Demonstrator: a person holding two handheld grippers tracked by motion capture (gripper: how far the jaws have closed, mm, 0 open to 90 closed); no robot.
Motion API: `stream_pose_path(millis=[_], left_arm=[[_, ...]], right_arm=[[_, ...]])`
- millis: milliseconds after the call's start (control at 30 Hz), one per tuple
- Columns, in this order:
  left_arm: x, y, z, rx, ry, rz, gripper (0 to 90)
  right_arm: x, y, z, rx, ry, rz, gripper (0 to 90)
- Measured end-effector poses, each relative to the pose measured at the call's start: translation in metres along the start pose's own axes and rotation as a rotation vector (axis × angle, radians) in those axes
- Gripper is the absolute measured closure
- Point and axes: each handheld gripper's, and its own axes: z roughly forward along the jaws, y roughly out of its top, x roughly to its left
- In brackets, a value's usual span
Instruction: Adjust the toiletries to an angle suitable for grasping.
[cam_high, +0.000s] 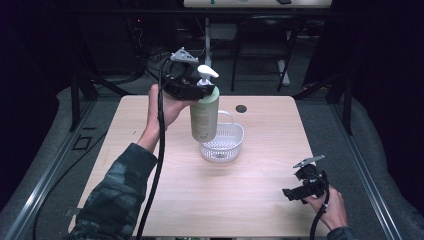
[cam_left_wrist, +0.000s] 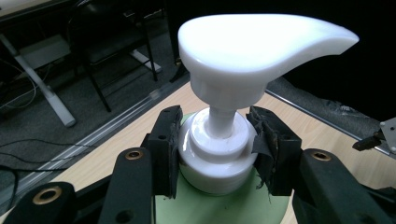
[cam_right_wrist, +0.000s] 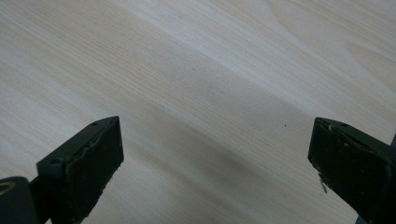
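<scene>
A pale green pump bottle (cam_high: 204, 115) with a white pump head (cam_left_wrist: 252, 49) hangs upright in the air above a white mesh basket (cam_high: 223, 145) at the table's middle. My left gripper (cam_high: 192, 86) is shut on the bottle's white collar (cam_left_wrist: 215, 149), one black pad on each side of it. The bottle's base sits just above the basket's left rim. My right gripper (cam_high: 295, 194) rests low over the bare wood near the table's front right corner; its two jaws stand wide apart with nothing between them, and its fingertips (cam_right_wrist: 88, 161) frame plain tabletop.
The light wooden table (cam_high: 250, 200) has a small dark round hole (cam_high: 241, 108) behind the basket. Black frame rails run along both sides. Chairs and desk legs stand on the grey floor beyond the far edge.
</scene>
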Motion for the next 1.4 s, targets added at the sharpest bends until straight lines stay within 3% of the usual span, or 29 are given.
stream_pose_path(millis=[433, 1400], left_arm=[[-0.005, 0.003, 0.019, 0.003, -0.013, -0.006, 55.6], [-0.003, -0.014, 0.055, -0.007, -0.009, -0.044, 55.5]], right_arm=[[0.001, 0.000, 0.001, 0.003, 0.008, 0.000, 2.7], [0.001, -0.001, 0.000, 0.007, 0.005, -0.009, 2.7]])
